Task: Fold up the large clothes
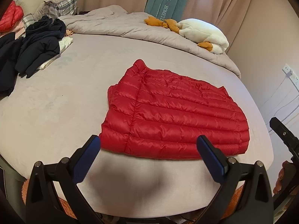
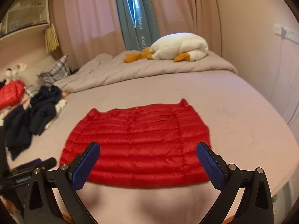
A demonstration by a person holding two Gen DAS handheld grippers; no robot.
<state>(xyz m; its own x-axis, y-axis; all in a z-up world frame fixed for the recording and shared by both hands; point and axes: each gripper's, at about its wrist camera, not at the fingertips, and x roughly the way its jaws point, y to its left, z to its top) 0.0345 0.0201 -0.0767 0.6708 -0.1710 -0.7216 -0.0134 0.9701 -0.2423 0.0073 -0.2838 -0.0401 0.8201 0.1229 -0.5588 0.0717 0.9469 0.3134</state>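
A red quilted down jacket (image 1: pixel 173 119) lies folded into a flat, roughly rectangular shape on the near half of a bed covered by a pale mauve sheet (image 1: pixel 56 108). The left gripper (image 1: pixel 148 158), with black arms and blue pads, hovers above the near edge of the bed, jaws spread wide and holding nothing. The right gripper (image 2: pixel 147 165) hovers likewise over the jacket's near hem, jaws apart and empty. A heap of dark navy garments (image 2: pixel 35 115) rests at the left side of the bed. A rumpled grey-beige duvet (image 2: pixel 142 69) lies along the far side, bearing a white plush goose with orange feet (image 2: pixel 177 47).
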